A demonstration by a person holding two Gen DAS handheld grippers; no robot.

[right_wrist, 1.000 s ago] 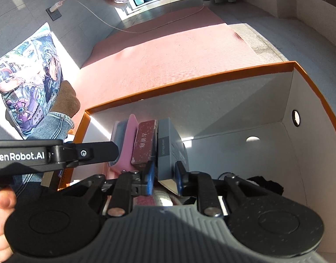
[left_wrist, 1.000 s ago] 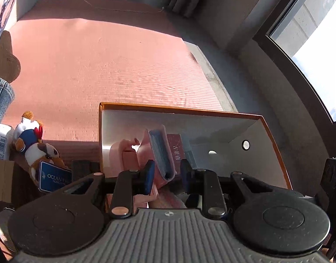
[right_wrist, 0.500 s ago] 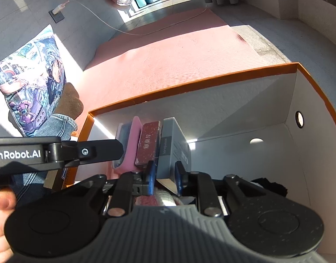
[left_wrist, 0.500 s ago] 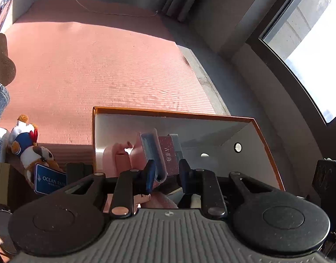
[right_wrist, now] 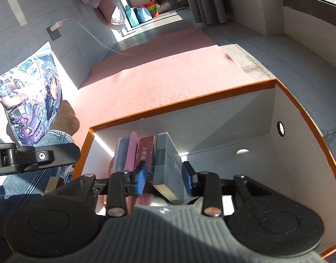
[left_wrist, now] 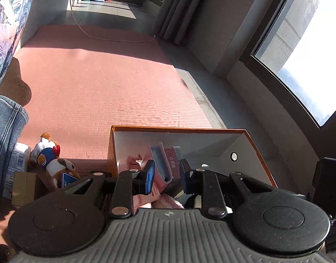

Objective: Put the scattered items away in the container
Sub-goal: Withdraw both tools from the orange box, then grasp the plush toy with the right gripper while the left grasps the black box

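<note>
An orange-rimmed white box (right_wrist: pixel 189 104) (left_wrist: pixel 253 146) stands on the pink mat. Inside it stand a grey book (right_wrist: pixel 168 160), a dark red book (right_wrist: pixel 146 151) (left_wrist: pixel 173 162) and a pink case with a blue insert (right_wrist: pixel 129 153) (left_wrist: pixel 159 162). My right gripper (right_wrist: pixel 163 178) is open, its fingers either side of the grey book and apart from it. My left gripper (left_wrist: pixel 165 174) is open above the pink case. Two plush toys (left_wrist: pixel 51 160) lie on the mat left of the box.
A white bottle (left_wrist: pixel 15 164) and a small cardboard box (left_wrist: pixel 24 186) lie by the plush toys. A person's jeans leg and brown sock (right_wrist: pixel 65 118) and a printed pillow (right_wrist: pixel 29 96) are at the left. A cable (left_wrist: pixel 106 37) crosses the mat.
My right gripper has opened and let go of the grey book, which now stands in the box. My left gripper has opened wider and drawn back and up from the box.
</note>
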